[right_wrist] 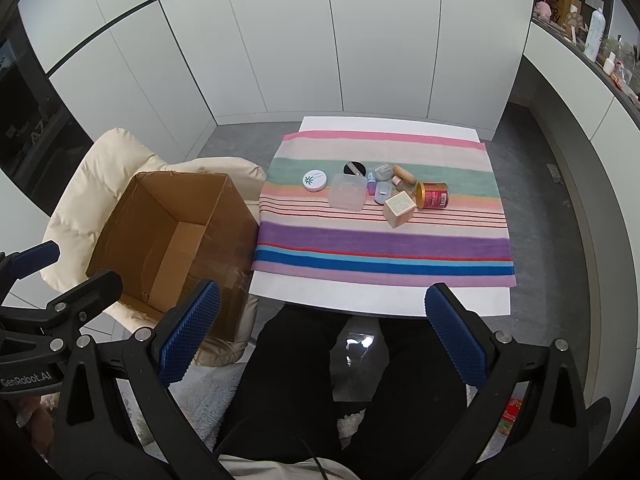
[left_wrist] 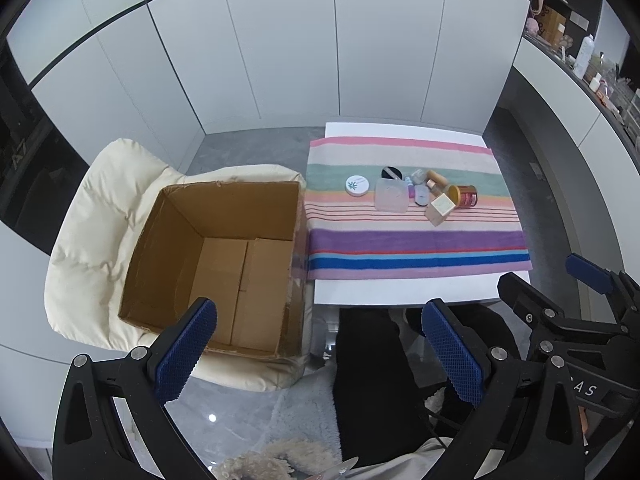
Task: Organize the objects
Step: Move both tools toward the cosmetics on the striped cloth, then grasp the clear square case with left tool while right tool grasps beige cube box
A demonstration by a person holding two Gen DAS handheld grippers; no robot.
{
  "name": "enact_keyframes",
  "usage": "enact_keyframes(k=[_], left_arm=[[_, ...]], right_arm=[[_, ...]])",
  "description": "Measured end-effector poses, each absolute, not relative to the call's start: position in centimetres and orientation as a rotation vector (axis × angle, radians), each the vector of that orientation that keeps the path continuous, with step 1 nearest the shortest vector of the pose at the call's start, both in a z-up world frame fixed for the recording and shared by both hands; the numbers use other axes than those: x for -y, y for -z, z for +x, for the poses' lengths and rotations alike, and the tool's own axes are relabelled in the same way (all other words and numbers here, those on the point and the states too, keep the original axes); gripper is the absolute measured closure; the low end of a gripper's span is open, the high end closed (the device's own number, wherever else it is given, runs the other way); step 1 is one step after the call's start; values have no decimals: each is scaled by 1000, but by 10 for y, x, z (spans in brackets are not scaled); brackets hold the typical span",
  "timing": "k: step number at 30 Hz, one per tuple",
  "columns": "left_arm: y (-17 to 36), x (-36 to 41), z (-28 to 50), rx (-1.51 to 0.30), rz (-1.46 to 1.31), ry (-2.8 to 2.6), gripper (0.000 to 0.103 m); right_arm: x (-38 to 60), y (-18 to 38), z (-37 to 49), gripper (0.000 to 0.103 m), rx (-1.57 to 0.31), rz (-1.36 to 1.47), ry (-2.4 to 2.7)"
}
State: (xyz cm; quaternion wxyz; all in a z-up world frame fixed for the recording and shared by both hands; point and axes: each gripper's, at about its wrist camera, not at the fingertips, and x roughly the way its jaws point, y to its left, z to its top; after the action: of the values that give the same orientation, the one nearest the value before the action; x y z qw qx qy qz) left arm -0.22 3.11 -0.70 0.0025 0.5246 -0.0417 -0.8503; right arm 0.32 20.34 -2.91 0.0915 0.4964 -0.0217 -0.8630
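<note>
White panel walls (right_wrist: 280, 40), grey floor (right_wrist: 540, 200), cream chair (left_wrist: 88, 232).

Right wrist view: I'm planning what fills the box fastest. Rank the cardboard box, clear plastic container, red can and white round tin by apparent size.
1. cardboard box, by far the largest, though it also sits nearer the camera.
2. clear plastic container.
3. red can and white round tin: these look alike, so I won't rank them.

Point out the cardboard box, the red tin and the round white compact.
cardboard box (left_wrist: 224, 292), left wrist view, inner floor flaps.
red tin (right_wrist: 434, 195), right wrist view, labelled side.
round white compact (right_wrist: 315, 180), right wrist view, lid top.
</note>
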Motion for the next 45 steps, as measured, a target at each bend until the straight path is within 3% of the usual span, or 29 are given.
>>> enact_keyframes(k=[19, 26, 34, 38, 45], left_arm=[[34, -118, -20, 158, 1748, 2667, 0], [38, -154, -33, 256, 1713, 2702, 1], [45, -180, -54, 184, 1663, 2756, 1], [58, -190, -63, 254, 1657, 2744, 1], [85, -185, -85, 168, 1666, 2740, 1]], right_arm=[[-306, 38, -18, 0, 195, 1478, 2613], [-345, 41, -26, 0, 198, 1448, 2647], [-389, 55, -37, 0, 185, 1486, 2717], [-406, 65, -46, 0, 254, 1505, 2758], [-429, 95, -59, 0, 416, 1522, 2791]])
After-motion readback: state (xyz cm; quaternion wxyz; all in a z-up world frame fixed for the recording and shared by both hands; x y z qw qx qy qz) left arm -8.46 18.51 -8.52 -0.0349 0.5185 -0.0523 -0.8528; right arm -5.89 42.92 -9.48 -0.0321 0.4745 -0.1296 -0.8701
